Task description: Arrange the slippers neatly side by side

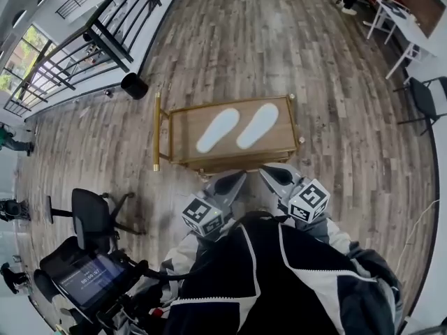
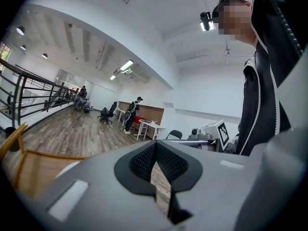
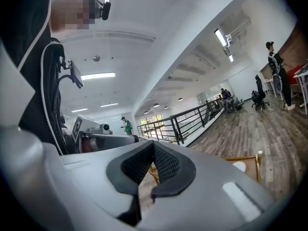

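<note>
Two white slippers lie side by side, soles up, on a low gold-framed table [image 1: 183,137]: the left slipper [image 1: 217,130] and the right slipper [image 1: 257,125], close together and nearly parallel. My left gripper [image 1: 240,176] and right gripper [image 1: 266,172] hang near my body at the table's near edge, apart from the slippers. Both are shut with nothing between the jaws. In the left gripper view the left gripper [image 2: 155,146] has its dark pads meeting. The right gripper view shows the right gripper [image 3: 153,146] the same, with a sliver of a slipper [image 3: 239,166] beyond.
A black office chair [image 1: 94,218] and a cart with a screen [image 1: 87,279] stand at my left. A black bin [image 1: 134,86] sits by the railing [image 1: 105,40]. White tables [image 1: 405,23] and a dark chair [image 1: 422,100] are at the right. A person [image 2: 132,112] stands far off.
</note>
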Motion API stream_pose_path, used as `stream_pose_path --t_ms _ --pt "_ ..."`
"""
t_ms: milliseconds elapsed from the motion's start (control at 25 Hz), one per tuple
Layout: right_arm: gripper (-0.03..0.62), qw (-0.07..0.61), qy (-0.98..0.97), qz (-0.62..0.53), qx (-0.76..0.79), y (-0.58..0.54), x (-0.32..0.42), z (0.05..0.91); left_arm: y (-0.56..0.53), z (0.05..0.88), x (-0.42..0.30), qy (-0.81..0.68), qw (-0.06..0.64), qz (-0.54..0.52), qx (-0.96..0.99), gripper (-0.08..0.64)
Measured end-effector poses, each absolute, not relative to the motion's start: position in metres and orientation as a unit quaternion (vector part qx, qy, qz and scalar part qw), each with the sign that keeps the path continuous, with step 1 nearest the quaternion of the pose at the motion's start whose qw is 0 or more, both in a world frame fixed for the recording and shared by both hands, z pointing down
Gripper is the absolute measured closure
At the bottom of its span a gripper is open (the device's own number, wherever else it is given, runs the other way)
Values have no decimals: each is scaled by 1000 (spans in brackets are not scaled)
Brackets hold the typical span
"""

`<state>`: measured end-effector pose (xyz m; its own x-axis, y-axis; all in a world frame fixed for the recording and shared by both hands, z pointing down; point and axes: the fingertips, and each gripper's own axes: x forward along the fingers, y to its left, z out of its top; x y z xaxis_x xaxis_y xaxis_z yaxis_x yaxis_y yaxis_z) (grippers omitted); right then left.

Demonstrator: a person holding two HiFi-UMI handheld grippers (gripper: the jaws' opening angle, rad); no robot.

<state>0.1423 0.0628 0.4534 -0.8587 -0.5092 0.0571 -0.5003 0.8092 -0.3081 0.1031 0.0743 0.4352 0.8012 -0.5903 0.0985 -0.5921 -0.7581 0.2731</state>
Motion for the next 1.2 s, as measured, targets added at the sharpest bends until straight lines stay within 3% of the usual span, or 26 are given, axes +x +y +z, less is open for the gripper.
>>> stream_pose_path --t_ms 400,680,1200 --pt "588 -4 957 -134 -257 49 142 457 53 423 82 -361 123 3 924 541" --pt "588 -28 950 -117 -289 -19 87 463 -20 426 32 -324 129 4 937 541" --pt "588 -29 928 -115 -354 -84 57 461 -85 429 6 -264 98 6 960 541"
